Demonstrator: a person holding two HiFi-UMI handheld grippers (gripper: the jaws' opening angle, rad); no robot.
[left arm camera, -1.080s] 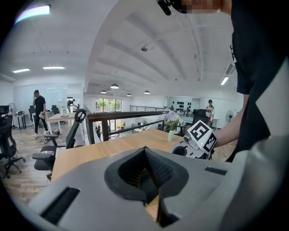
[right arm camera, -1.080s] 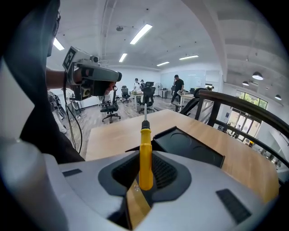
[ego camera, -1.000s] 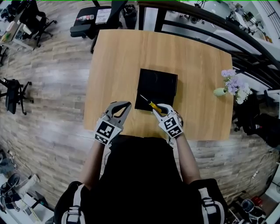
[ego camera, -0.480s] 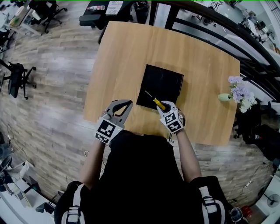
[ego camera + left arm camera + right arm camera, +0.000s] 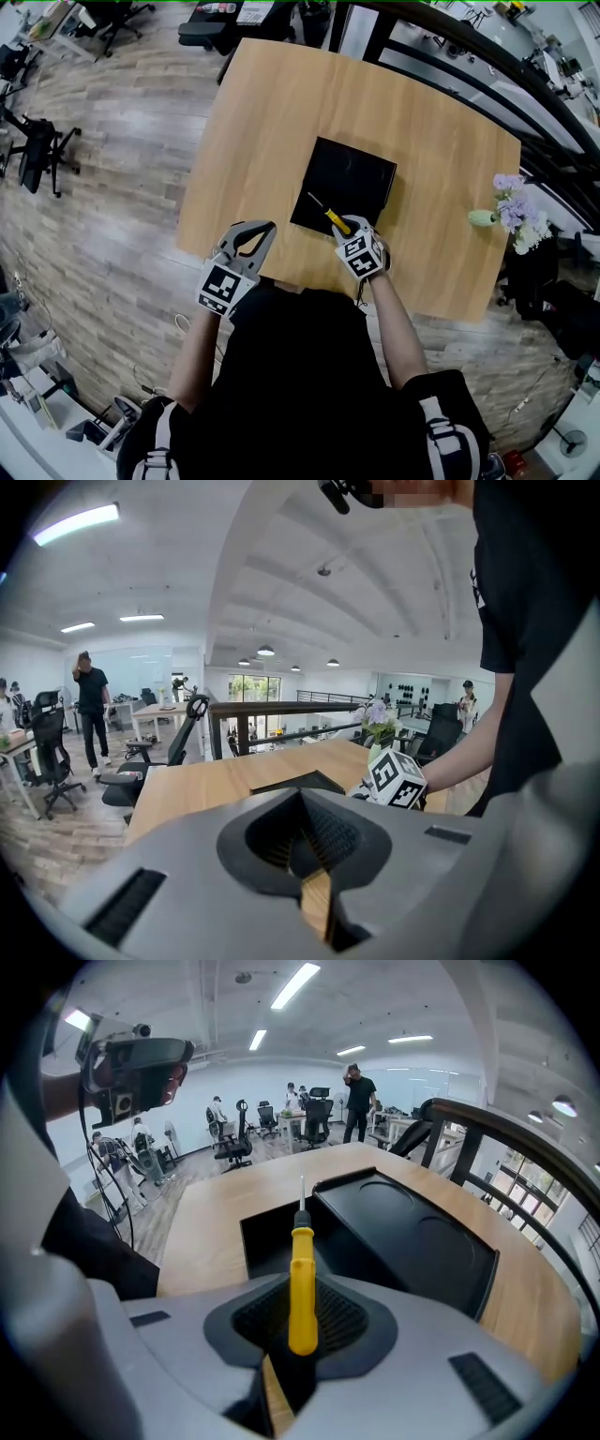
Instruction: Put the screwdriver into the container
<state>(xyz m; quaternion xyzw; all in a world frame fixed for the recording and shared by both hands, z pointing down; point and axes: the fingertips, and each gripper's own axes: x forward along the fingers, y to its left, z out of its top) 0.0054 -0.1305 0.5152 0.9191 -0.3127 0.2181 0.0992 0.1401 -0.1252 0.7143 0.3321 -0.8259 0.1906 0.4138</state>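
A black container (image 5: 349,178) lies in the middle of the wooden table (image 5: 272,112). My right gripper (image 5: 345,228) hovers at its near edge, shut on a yellow-handled screwdriver (image 5: 328,215) whose thin shaft points out over the container. In the right gripper view the yellow handle (image 5: 301,1283) stands clamped between the jaws. Beyond it the container (image 5: 412,1237) shows a dark open cavity and a flat panel with round impressions. My left gripper (image 5: 262,228) hangs at the table's near edge, left of the container. It is shut with nothing in it (image 5: 305,841).
A small vase of purple flowers (image 5: 506,200) stands at the table's right edge. A dark railing (image 5: 487,56) runs behind the table. Office chairs (image 5: 42,155) stand on the plank floor to the left. Several people stand far off in the office.
The head view shifted slightly. My left gripper slid a little back toward the table's near edge. The right gripper stayed at the container's near edge, still holding the screwdriver.
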